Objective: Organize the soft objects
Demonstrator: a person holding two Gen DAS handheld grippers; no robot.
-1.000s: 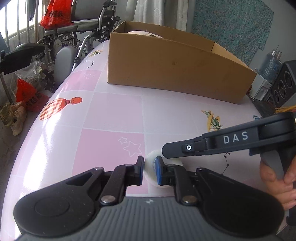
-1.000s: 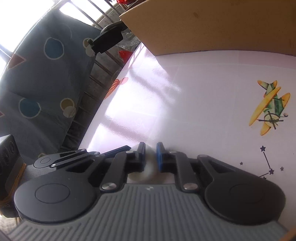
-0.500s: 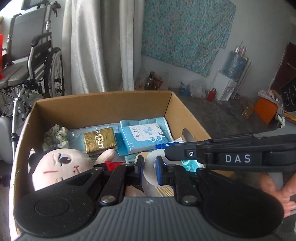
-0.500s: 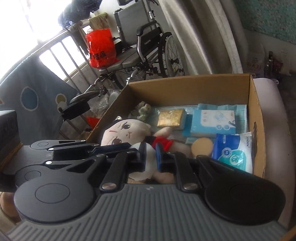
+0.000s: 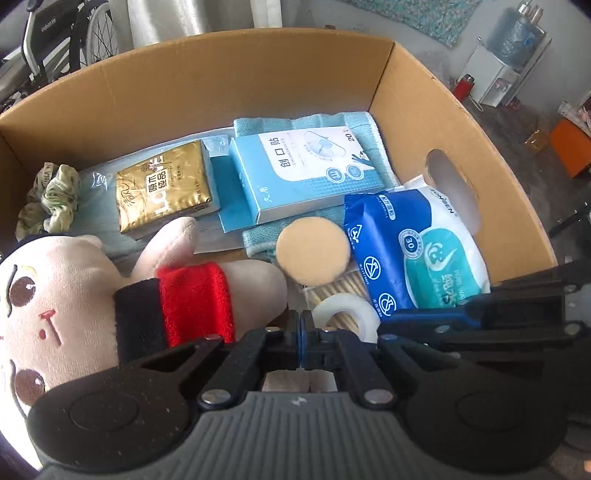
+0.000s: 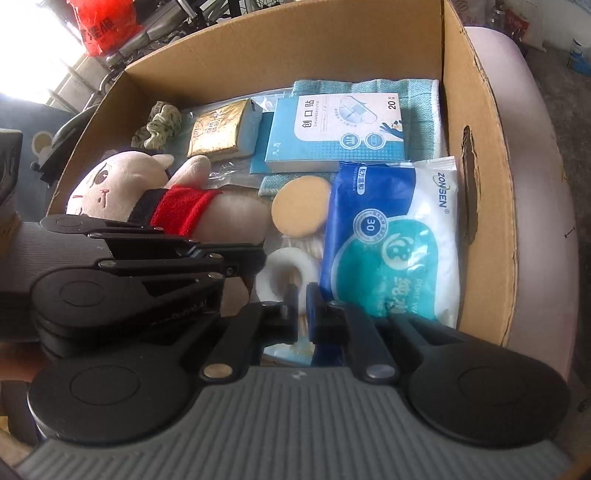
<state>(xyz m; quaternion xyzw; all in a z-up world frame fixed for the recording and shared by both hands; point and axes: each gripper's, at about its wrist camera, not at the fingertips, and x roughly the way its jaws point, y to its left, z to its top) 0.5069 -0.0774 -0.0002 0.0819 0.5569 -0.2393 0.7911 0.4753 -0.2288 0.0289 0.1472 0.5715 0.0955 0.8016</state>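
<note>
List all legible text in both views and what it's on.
"创口贴" and "20": light blue plaster box.
"ZONSEN" and "30": blue and white wipes pack.
"LOVE" and "原木纯品": gold tissue pack.
Red bag beyond the cardboard box: characters too blurred to read.
Fine print on all three packs: too small to read.

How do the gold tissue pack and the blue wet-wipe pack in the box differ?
The gold tissue pack is a small, shiny, blocky pack; the blue wet-wipe pack is larger, flatter, blue, white and teal. The gold pack lies toward the back beside the green scrunchie; the wipes lie along the side wall with the handle hole. Both lie flat, printed face up, inside the cardboard box.
</note>
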